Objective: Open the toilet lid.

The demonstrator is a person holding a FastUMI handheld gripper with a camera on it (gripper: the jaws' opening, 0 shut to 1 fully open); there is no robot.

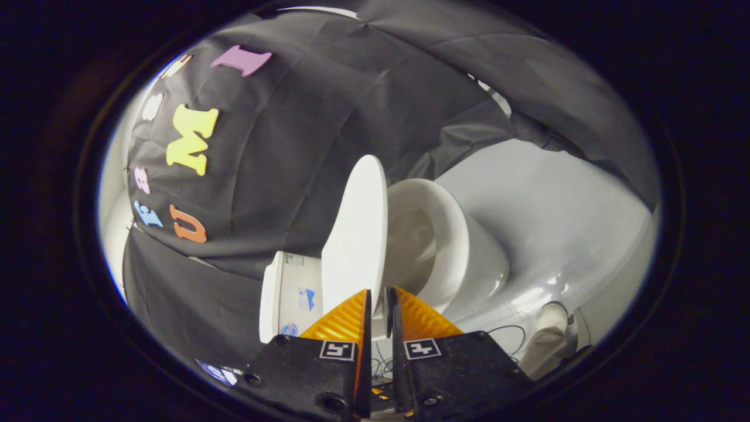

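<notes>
The white toilet lid (356, 234) stands lifted off the seat, roughly upright beside the tank (291, 296). The seat ring and open bowl (436, 240) lie bare on the lid's other side. My gripper (379, 298) is at the lid's free edge. Its two fingers (345, 319) stand close together with a thin strip of the lid's rim pinched between them, so it is shut on the lid. The whole view is rolled sideways.
Black cloth wall hangs close behind the tank and lid. Glossy white floor (551, 223) spreads beyond the bowl. A person's shoe (551, 319) and thin dark cables (508, 337) lie on the floor near the toilet's base.
</notes>
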